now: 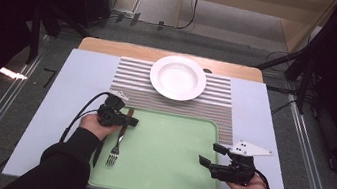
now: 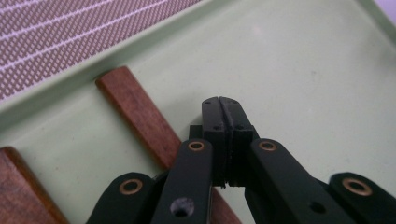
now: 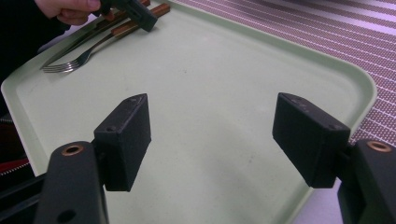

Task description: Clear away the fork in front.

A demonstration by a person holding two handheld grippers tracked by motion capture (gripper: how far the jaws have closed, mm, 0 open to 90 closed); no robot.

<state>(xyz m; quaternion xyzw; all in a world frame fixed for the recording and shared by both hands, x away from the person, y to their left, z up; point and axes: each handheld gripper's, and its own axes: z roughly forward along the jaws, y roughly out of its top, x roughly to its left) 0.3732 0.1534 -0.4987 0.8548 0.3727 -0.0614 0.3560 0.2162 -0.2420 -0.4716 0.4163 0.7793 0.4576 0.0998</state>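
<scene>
Here, one green tray [image 1: 168,150] sits at the near edge of the table, with one white bowl [image 1: 178,78] beyond it on one striped mat [image 1: 215,106]. One fork [image 1: 115,151] and a second wooden-handled utensil [image 2: 18,186] lie at the tray's left. The left gripper [image 1: 128,120] rests over the fork's handle, jaws pressed together with nothing visibly between them; the right gripper [image 1: 209,156] holds its jaws spread, empty, over the tray's right side.

High view looks down and forward over the whole table. Left gripper view sits close above the green tray [image 2: 289,70]; right gripper view faces across it. All three share the tray.
</scene>
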